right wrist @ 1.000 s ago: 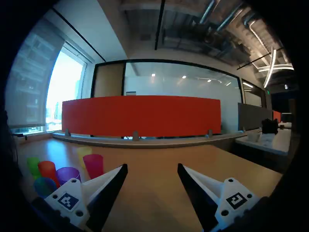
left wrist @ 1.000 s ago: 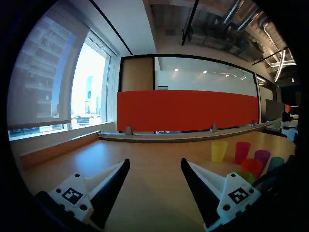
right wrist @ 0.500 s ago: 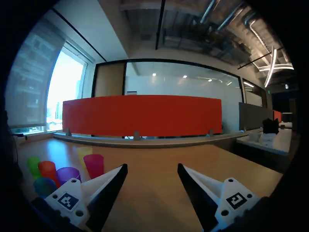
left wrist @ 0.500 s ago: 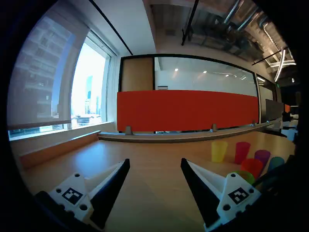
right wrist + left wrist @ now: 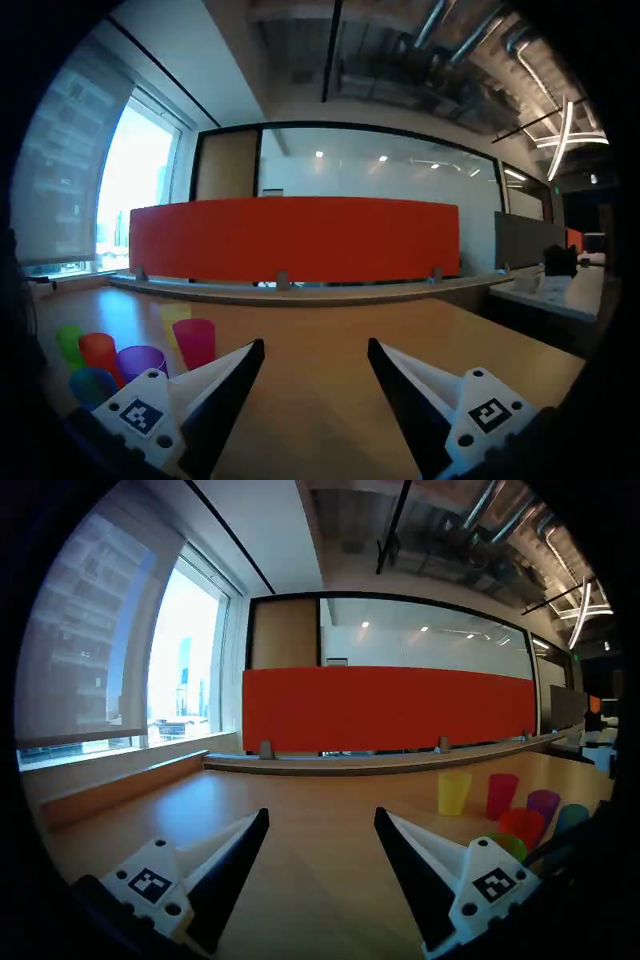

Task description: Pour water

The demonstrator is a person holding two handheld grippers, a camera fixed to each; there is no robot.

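Six cups: yellow, pink, purple, orange, blue, green; one table; one red partition

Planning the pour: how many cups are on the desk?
6, clustered together: yellow cup, pink cup, purple cup, teal cup, orange cup, green cup partly behind the left claw; others possibly hidden.

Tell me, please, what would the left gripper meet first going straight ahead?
Probably the red divider at the far edge of the desk; depth is unclear. Cups stand to the right.
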